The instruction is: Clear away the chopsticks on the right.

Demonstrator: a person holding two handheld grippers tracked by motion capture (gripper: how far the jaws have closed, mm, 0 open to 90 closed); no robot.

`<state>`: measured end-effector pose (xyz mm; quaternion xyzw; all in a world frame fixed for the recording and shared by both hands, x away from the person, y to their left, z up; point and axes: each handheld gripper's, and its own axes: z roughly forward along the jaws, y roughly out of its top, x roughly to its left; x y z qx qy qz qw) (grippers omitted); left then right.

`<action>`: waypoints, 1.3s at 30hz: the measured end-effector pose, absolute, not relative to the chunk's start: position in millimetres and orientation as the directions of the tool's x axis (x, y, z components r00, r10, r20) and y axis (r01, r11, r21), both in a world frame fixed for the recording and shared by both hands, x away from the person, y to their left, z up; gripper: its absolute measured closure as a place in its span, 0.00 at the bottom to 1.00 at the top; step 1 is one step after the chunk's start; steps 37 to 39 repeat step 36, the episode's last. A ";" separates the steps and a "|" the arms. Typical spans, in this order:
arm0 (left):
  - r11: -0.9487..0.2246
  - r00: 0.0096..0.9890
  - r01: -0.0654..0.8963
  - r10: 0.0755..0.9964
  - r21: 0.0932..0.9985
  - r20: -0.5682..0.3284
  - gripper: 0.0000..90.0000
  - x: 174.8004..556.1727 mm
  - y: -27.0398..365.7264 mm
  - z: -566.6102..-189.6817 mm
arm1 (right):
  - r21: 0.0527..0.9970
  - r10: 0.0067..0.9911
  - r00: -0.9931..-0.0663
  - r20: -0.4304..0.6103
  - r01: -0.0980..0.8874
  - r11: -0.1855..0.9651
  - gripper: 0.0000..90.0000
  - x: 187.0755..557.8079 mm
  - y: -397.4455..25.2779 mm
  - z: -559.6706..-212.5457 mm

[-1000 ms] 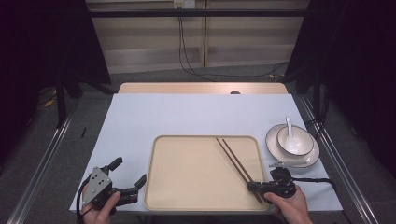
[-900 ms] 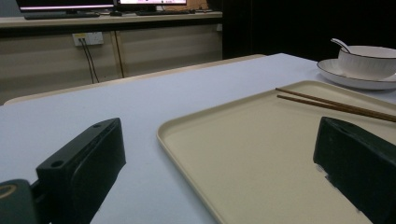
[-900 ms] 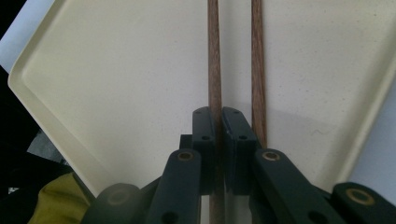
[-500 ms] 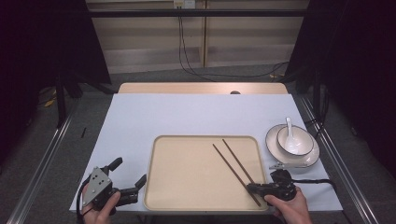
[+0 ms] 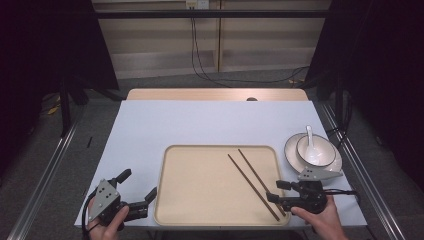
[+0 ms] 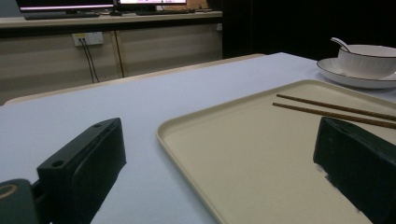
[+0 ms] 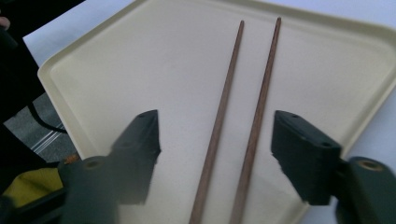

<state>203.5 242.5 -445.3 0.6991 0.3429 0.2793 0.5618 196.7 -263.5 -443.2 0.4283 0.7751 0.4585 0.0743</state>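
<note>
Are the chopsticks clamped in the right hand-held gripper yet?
No: in the right gripper view the right hand-held gripper stands open, its jaws apart on either side of the two chopsticks lying on the tray.

You will find no readable text here; no labels or brands. No numbers or signs show either.

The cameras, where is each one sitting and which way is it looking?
High view: sits above the person's side, looking forward and down at the table; shows both hands, the left hand-held gripper and the right hand-held gripper.
Left gripper view: rides low on the left hand-held gripper, looking across the tray toward the bowl; its two black jaws show.
Right gripper view: rides on the right hand-held gripper, looking down at the chopsticks; its jaws show.
Shared: both gripper views see the tray and chopsticks.
</note>
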 end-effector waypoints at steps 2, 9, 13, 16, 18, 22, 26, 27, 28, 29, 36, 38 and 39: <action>-0.128 0.603 0.165 0.798 0.978 0.003 0.03 203.1 242.7 -445.1 | 0.798 0.718 -0.652 0.244 0.555 0.233 0.23 196.0 -271.9 -438.3; -0.135 0.616 0.169 0.788 0.976 0.002 0.02 200.0 238.9 -444.8 | 0.832 0.700 -0.680 0.220 0.505 0.229 0.05 190.1 -311.1 -435.5; -0.144 0.617 0.174 0.787 0.974 0.006 0.02 197.1 235.6 -444.8 | 0.855 0.768 -0.620 0.160 0.476 0.206 0.05 184.1 -334.4 -433.6; -0.121 0.608 0.186 0.793 0.975 -0.018 0.02 193.9 235.3 -445.7 | 0.881 0.791 -0.595 0.143 0.440 0.172 0.04 176.1 -348.4 -431.5; -0.111 0.604 0.183 0.796 0.977 -0.022 0.02 190.5 235.8 -445.1 | 0.908 0.815 -0.569 0.113 0.392 0.148 0.03 167.8 -356.4 -430.3; -0.111 0.606 0.169 0.796 0.979 -0.014 0.02 183.1 236.4 -444.0 | 0.925 0.848 -0.516 0.123 0.368 0.090 0.02 154.8 -372.2 -431.5; -0.111 0.600 0.162 0.800 0.981 -0.009 0.02 179.7 238.7 -443.1 | 0.934 0.865 -0.489 0.110 0.348 0.078 0.02 144.3 -379.4 -434.8; -0.112 0.600 0.159 0.800 0.981 -0.005 0.02 179.6 239.3 -442.8 | 0.930 0.863 -0.491 0.115 0.358 0.080 0.02 141.8 -379.2 -435.5; -0.117 0.602 0.156 0.799 0.981 -0.001 0.02 180.0 240.2 -442.7 | 0.928 0.867 -0.487 0.103 0.361 0.092 0.02 140.1 -379.0 -435.7; -0.109 0.596 0.155 0.803 0.982 -0.005 0.02 180.7 240.8 -442.7 | 0.929 0.867 -0.487 0.105 0.359 0.089 0.02 139.2 -378.9 -435.4; -0.092 0.587 0.156 0.809 0.983 -0.018 0.02 183.8 245.6 -442.9 | 0.925 0.863 -0.493 0.107 0.368 0.096 0.02 142.3 -379.1 -438.8; -0.092 0.587 0.156 0.809 0.983 -0.018 0.02 183.8 245.6 -442.9 | 0.925 0.863 -0.493 0.107 0.368 0.096 0.02 142.3 -379.1 -438.8; -0.092 0.587 0.156 0.809 0.983 -0.018 0.02 183.8 245.6 -442.9 | 0.925 0.863 -0.493 0.107 0.368 0.096 0.02 142.3 -379.1 -438.8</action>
